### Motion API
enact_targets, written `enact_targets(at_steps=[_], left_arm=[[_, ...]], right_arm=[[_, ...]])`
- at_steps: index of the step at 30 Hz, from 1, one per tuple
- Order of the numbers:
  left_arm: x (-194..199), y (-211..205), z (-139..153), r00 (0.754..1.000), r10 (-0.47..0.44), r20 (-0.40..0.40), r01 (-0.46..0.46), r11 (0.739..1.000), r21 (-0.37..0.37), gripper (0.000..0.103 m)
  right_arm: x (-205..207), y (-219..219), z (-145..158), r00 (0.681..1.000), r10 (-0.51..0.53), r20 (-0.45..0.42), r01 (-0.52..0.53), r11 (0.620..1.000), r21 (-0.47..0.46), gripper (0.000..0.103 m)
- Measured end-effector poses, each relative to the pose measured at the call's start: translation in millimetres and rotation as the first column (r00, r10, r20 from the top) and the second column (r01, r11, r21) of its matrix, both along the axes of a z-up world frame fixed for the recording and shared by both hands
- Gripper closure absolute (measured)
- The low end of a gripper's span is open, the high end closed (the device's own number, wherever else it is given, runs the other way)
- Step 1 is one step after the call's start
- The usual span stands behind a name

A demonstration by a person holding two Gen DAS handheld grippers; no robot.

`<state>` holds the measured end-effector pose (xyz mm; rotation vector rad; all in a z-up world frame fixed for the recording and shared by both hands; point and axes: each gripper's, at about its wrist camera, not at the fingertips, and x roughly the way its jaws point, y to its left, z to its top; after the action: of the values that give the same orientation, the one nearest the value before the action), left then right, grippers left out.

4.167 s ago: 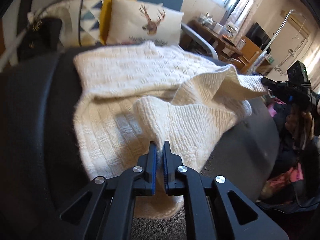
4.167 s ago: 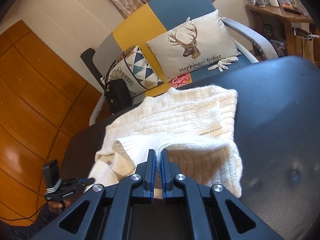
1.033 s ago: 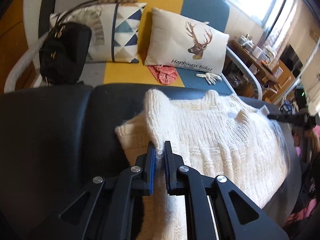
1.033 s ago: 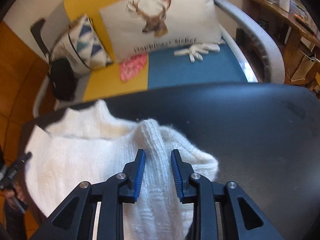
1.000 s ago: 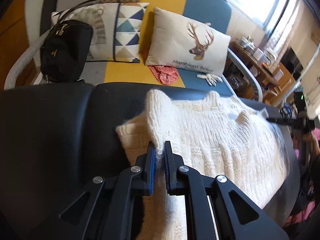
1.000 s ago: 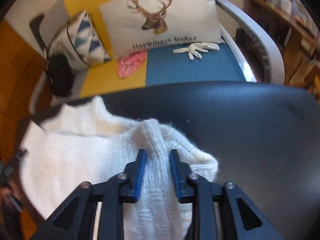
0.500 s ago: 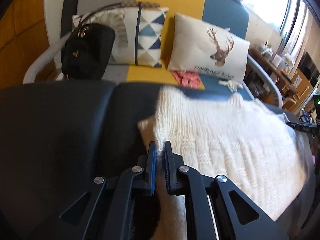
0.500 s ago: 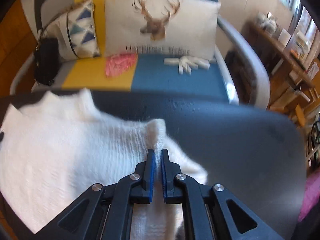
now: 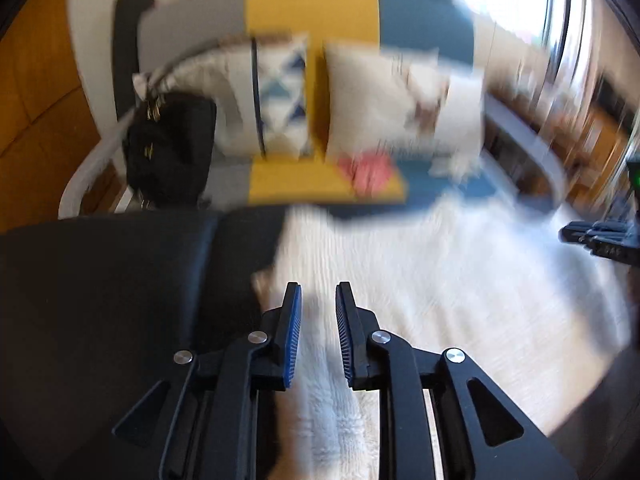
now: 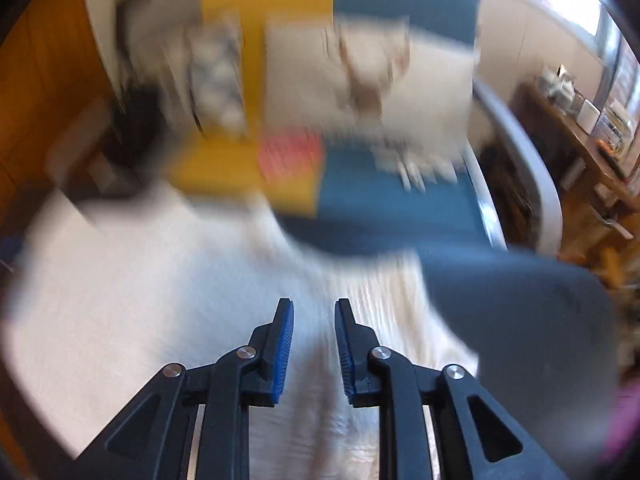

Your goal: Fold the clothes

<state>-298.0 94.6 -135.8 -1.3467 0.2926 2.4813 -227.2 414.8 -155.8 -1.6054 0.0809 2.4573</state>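
**Observer:** Take me across from the left. What have you got?

**Operator:** On my left gripper [image 9: 316,316] the jaws are opening. A ridge of the cream-white chunky knitted sweater [image 9: 440,280] runs up between the blue pads, but I see daylight on both sides of it, so I read that as let go, not pinched. The sweater lies spread on the black leather-look padded surface [image 9: 100,300], and this gripper sits near its left edge. Everything is smeared with motion blur, so I won't speak for the finer folds.

**Observer:** And the right?

**Operator:** My right gripper [image 10: 314,330] is doing the same: jaws opening, knit [image 10: 160,300] under and between them, nothing clamped that I can make out. It is near the sweater's right edge, where the dark surface [image 10: 520,320] shows beyond. Behind both are the yellow-and-blue sofa [image 9: 312,12] and the pale deer-print cushion [image 9: 400,104].

**Observer:** So which step is this?

**Operator:** I judge it the release at the end of one fold: the fabric is laid down and both ends are being freed.

**Observer:** Next?

**Operator:** I'd lift clear without dragging loops along, then choose fresh edges to pinch for the following fold. Fuzzy knit snags on ribbed pads, so I'd want the jaws wider first.
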Motion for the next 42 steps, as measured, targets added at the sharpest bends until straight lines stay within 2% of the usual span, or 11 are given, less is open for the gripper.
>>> enact_targets(at_steps=[6,9,12,16,19,21,23,29,35,38,42], left_arm=[[20,-8,-10,0.999,-0.016,-0.045,0.017,1.000,0.022,0.084],[21,-14,5,0.999,0.019,-0.037,-0.017,0.998,0.066,0.084],[44,-16,23,0.995,-0.017,-0.099,0.025,0.997,0.074,0.084],[68,-8,-3,0.993,-0.090,-0.076,0.086,0.995,-0.043,0.084],[74,-14,-6,0.995,-0.065,-0.081,0.063,0.997,-0.036,0.084],[79,-28,11,0.997,-0.024,-0.080,0.029,0.998,0.059,0.084],[88,-42,21,0.997,0.016,-0.081,-0.008,0.996,0.092,0.084],[127,-90,20,0.995,0.097,-0.017,-0.093,0.983,0.161,0.082],[151,-117,2,0.984,0.170,0.053,-0.176,0.970,0.165,0.081],[162,-117,4,0.984,0.173,0.044,-0.178,0.972,0.152,0.081],[170,-122,9,0.985,0.172,0.033,-0.175,0.970,0.170,0.081]], right_arm=[[20,9,0,0.999,0.051,-0.002,-0.051,0.996,-0.067,0.087],[31,27,26,0.998,-0.034,-0.062,0.022,0.982,-0.188,0.087],[59,15,52,0.990,-0.009,-0.142,-0.030,0.962,-0.270,0.082],[96,-7,35,0.997,0.052,-0.063,-0.066,0.967,-0.248,0.082],[115,-4,13,1.000,0.013,-0.008,-0.015,0.975,-0.222,0.085],[139,12,32,0.993,-0.091,-0.079,0.054,0.922,-0.384,0.082],[168,25,44,0.978,-0.158,-0.135,0.077,0.880,-0.468,0.079],[241,46,27,0.952,-0.279,-0.122,0.165,0.810,-0.563,0.077],[224,53,-5,0.956,-0.279,-0.089,0.163,0.759,-0.630,0.074],[214,37,2,0.970,-0.230,-0.078,0.148,0.815,-0.560,0.092],[219,19,27,0.979,-0.169,-0.110,0.109,0.903,-0.415,0.095]])
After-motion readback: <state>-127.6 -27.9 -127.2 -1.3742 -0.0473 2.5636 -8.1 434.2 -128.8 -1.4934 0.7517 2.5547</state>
